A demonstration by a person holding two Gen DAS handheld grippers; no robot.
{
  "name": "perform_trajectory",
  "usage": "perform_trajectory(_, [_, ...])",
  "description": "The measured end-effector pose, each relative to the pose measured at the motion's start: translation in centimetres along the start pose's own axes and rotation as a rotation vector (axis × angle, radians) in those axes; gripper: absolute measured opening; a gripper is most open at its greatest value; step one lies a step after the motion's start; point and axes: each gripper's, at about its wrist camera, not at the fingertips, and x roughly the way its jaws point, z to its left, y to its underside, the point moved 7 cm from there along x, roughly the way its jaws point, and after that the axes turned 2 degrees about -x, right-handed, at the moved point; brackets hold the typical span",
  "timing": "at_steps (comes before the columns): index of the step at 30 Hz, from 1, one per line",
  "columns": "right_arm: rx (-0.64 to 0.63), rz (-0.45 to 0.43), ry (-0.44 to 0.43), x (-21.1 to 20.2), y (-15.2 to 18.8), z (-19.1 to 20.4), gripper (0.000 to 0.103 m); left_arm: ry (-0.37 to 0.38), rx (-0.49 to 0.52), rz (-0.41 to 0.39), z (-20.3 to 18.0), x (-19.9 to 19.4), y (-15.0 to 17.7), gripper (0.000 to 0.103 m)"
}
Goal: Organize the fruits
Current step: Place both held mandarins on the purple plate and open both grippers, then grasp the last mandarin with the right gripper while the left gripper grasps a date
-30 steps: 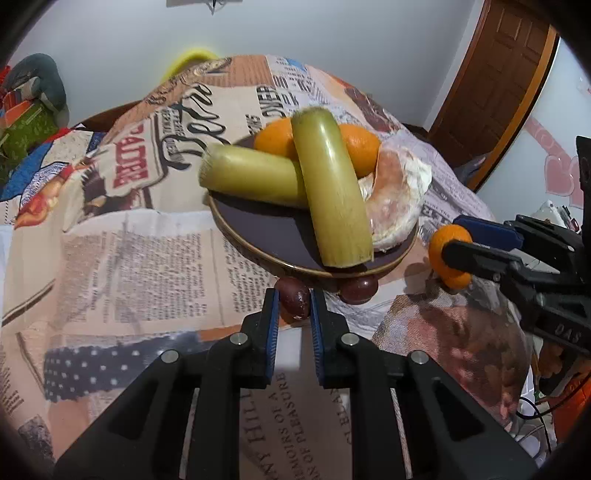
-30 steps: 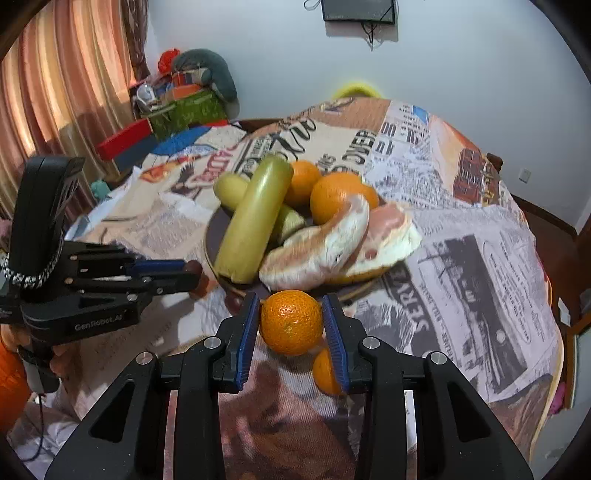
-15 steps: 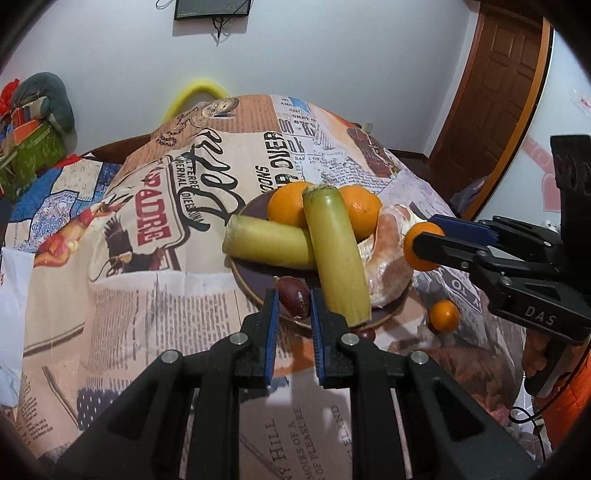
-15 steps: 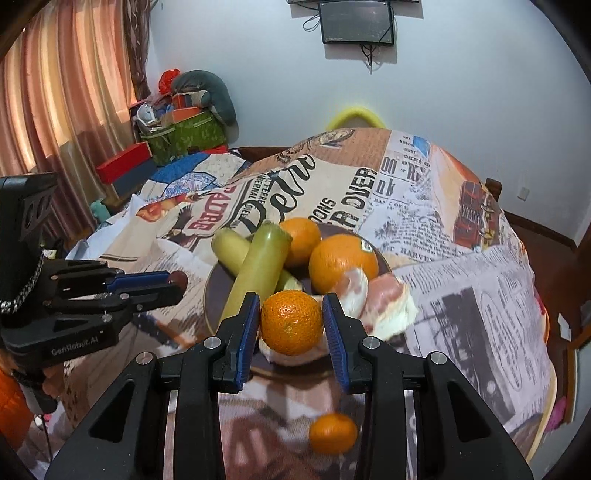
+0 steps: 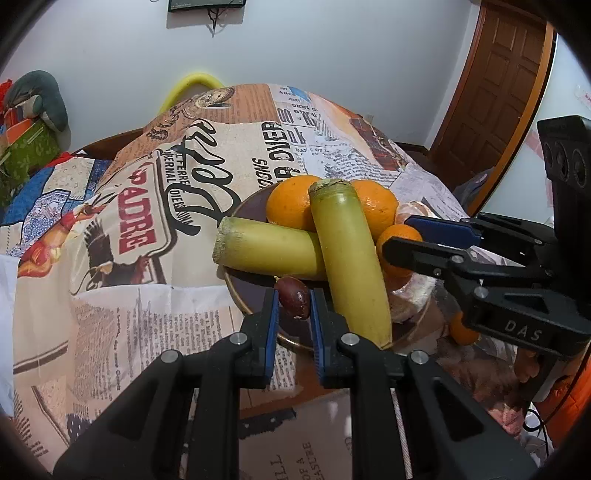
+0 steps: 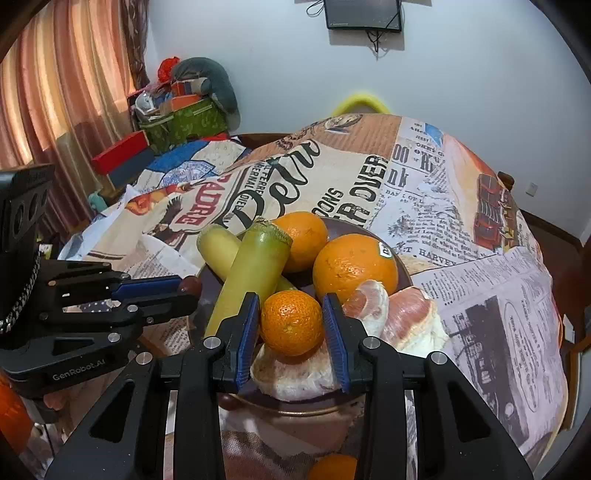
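The left hand-held gripper [image 5: 293, 306] is clenched on a small dark red fruit [image 5: 293, 297], smooth and oval, which hangs over the near part of the plate [image 5: 255, 291]. The right hand-held gripper [image 6: 291, 325] is clenched on a small orange [image 6: 291, 322] with a dimpled skin, and it hangs over the peeled pomelo pieces [image 6: 410, 321] on the near side of the plate.

The plate is dark with a gold rim and stands on a table covered by a cloth [image 5: 147, 229] with newspaper print. It is crowded. Two yellow-green stalks [image 5: 347, 258] with cut ends lie on it, one crossed over the other. Behind them are two big oranges [image 6: 354, 271], and one has a small sticker. The pale pink pomelo pieces fill the right side of the plate and touch the nearer big orange.

In the right wrist view another small orange [image 6: 332, 467] lies on the cloth in front of the plate, and a second dark fruit [image 6: 231, 402] shows just beside the near rim, partly hidden by the gripper.

The long upper stalk lies just to the right of the dark red fruit. Far behind are a yellow chair back [image 6: 360, 103], a wall screen [image 6: 364, 14], curtains [image 6: 55, 92] and a wooden door [image 5: 495, 96].
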Motion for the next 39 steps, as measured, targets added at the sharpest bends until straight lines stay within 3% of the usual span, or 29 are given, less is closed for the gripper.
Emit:
perform_trajectory(9, [-0.003, 0.008, -0.01, 0.3, -0.2, -0.3, 0.034, 0.001, -0.011, 0.023, 0.2, 1.0, -0.1, 0.016])
perform_trajectory(13, [0.0, 0.003, -0.006, 0.1, -0.3, -0.3, 0.047, -0.016, -0.003, 0.042, 0.1, 1.3, 0.2, 0.019])
perform_trajectory(27, [0.022, -0.066, 0.038, -4.6, -0.5, -0.8, 0.047, -0.035, -0.001, -0.024, -1.0, -3.3, -0.4, 0.028])
perform_trajectory(39, [0.046, -0.025, 0.09, -7.3, 3.4, -2.3, 0.047, -0.016, 0.032, -0.012, -3.8, -5.6, 1.9, 0.028])
